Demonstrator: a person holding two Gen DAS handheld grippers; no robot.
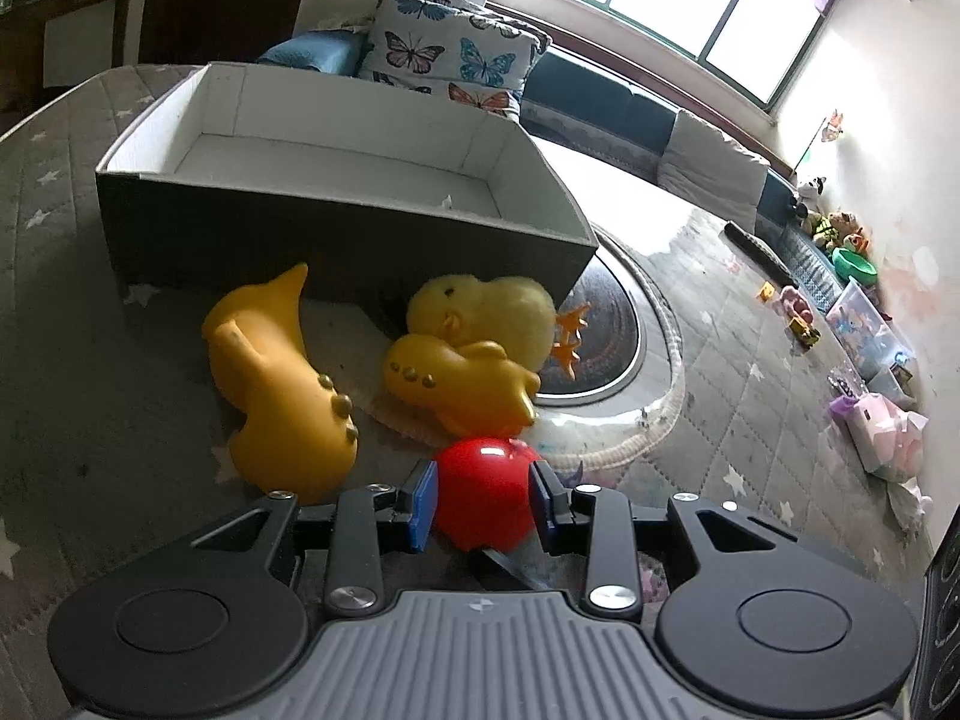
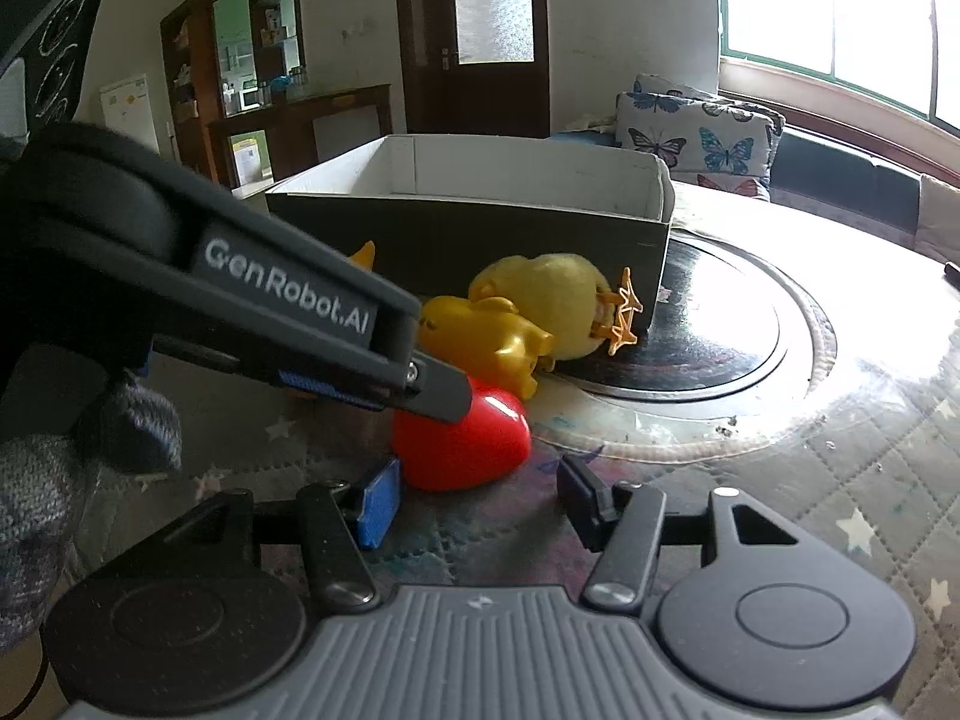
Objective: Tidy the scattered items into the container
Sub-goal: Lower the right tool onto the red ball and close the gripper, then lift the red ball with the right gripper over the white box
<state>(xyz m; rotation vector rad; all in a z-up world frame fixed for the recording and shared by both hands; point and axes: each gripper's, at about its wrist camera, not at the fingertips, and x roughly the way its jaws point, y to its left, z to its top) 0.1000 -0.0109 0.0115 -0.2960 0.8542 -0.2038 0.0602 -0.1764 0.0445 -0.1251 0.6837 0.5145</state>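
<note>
Box (image 1: pixel 336 216) sat empty as far as both views showed: white inside walls and floor bare, nothing dropped in yet. So the tidying was at its very start, by my read.

Your left gripper (image 1: pixel 483 501) had its jaws around the red heart toy (image 1: pixel 483 495), blue pads touching or nearly touching both flanks. Looked like a grip, but the toy was apparently resting on the table (image 1: pixel 72 312), not lifted. In the right wrist view the same red toy (image 2: pixel 462 444) lay under the left gripper's finger, low on the quilted cover.

Your right gripper (image 2: pixel 474 498) was empty, jaws apart, hanging just behind the red toy and holding nothing.

Left to do, judging from what lay out:
- red heart toy: carry it over the near wall of the box and release.
- big yellow rubber toy (image 1: pixel 282 384) lying on its side, left of the others, tail end near the box wall.
- smaller yellow rubber toy (image 1: pixel 462 384), just beyond the red one, touching the plush chick.
- yellow plush chick (image 1: pixel 492 312) with orange feet, lying against the box's dark outer wall near its corner, partly over the black round plate (image 1: pixel 600 324) set in the table.

All four items were outside the container, clustered close in front of it. You had none done and four to go. The short haul should be easy; the box's near wall stood higher than the toys, so each needs a lift over it.
</note>
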